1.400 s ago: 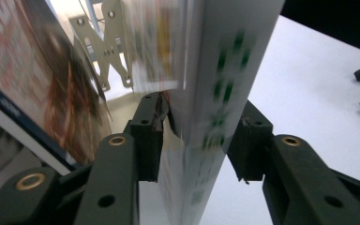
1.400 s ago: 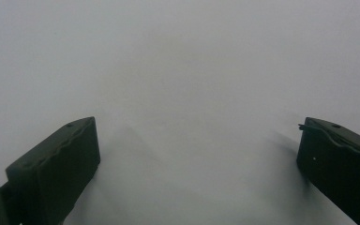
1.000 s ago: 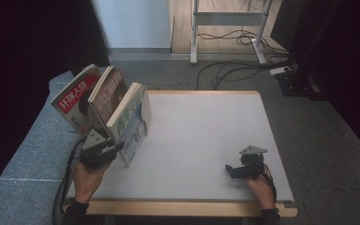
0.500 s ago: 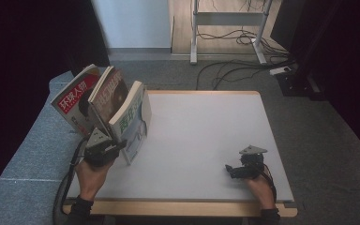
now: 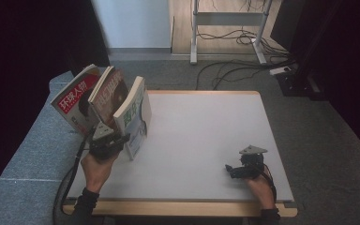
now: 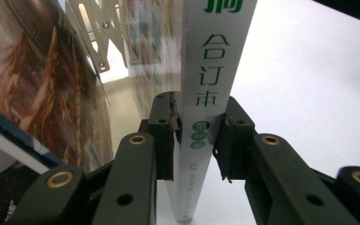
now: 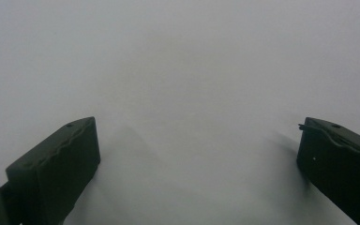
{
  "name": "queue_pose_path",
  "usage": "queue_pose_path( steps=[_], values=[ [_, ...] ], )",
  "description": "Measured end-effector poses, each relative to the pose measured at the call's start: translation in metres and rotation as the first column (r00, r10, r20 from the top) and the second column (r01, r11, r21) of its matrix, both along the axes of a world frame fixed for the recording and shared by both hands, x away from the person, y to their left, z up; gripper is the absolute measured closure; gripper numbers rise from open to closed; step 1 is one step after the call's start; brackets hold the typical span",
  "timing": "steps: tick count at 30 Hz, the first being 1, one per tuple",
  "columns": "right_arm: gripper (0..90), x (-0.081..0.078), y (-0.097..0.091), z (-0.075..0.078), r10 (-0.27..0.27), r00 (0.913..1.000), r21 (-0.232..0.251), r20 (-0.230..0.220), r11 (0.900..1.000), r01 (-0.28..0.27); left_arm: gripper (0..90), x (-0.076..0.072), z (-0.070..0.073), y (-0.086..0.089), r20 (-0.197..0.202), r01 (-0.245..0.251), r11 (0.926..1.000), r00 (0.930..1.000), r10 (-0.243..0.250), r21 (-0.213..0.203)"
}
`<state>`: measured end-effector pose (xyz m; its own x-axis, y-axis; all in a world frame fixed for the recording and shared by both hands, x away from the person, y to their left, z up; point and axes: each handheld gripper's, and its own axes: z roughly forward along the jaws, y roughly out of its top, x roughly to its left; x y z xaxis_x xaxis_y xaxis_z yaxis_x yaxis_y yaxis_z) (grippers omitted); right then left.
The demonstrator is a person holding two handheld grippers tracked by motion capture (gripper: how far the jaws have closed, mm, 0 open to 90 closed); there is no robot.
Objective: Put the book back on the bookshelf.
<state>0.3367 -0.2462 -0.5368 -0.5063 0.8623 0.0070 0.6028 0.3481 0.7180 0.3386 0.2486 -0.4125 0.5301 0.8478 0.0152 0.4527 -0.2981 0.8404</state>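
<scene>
Three books stand tilted at the table's left edge: a red-covered magazine (image 5: 72, 101), a brown-covered one (image 5: 110, 93) and a white book with green print (image 5: 136, 112). My left gripper (image 5: 108, 140) is shut on the lower spine of the white book (image 6: 211, 70), one pad on each side of it (image 6: 198, 136). The brown cover (image 6: 33, 84) leans close on that view's left. My right gripper (image 5: 236, 171) rests near the table's front right, pointing left. Its jaws (image 7: 197, 154) are open wide over bare white tabletop with nothing between them.
The white table (image 5: 206, 131) has a wooden front edge. A white scissor-type metal rack (image 6: 96, 33) stands behind the books. A grey carpeted ledge (image 5: 28, 159) runs along the left side. Cables and a desk frame (image 5: 229, 33) lie on the floor beyond the table.
My left gripper and the white book have shifted slightly to the right, away from the other two books. The right gripper has stayed put.
</scene>
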Motion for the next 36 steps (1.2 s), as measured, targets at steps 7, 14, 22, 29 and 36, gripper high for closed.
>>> queue_pose_path(
  steps=[7, 14, 22, 29, 36],
  values=[
    [0.0, 0.0, 0.0, 0.0, 0.0, 1.0, 0.0, 0.001, 1.0, 0.0, 70.8, 0.015, 0.002, -0.008, -0.004, -0.013, 0.9996, 0.9999, 0.013, 0.024],
    [0.0, 0.0, 0.0, 0.0, 0.001, 1.0, -0.001, 0.002, 1.0, -0.001, 70.8, 0.027, 0.004, -0.012, -0.007, -0.023, 0.9988, 0.9997, 0.023, 0.043],
    [0.0, 0.0, 0.0, 0.0, 0.001, 1.0, -0.001, 0.001, 1.0, -0.001, 70.6, 0.041, 0.005, -0.017, -0.01, -0.034, 0.9979, 0.9994, 0.034, 0.056],
    [0.0, 0.0, 0.0, 0.0, 0.002, 1.0, -0.001, 0.001, 1.0, -0.002, 69.5, 0.048, 0.006, -0.021, -0.011, -0.034, 0.997, 0.9993, 0.035, 0.069],
    [0.0, 0.0, 0.0, 0.0, 0.002, 1.0, -0.001, 0.002, 1.0, -0.002, 67.6, 0.05, 0.006, -0.022, -0.014, -0.022, 0.9971, 0.9996, 0.024, 0.072]
  ],
)
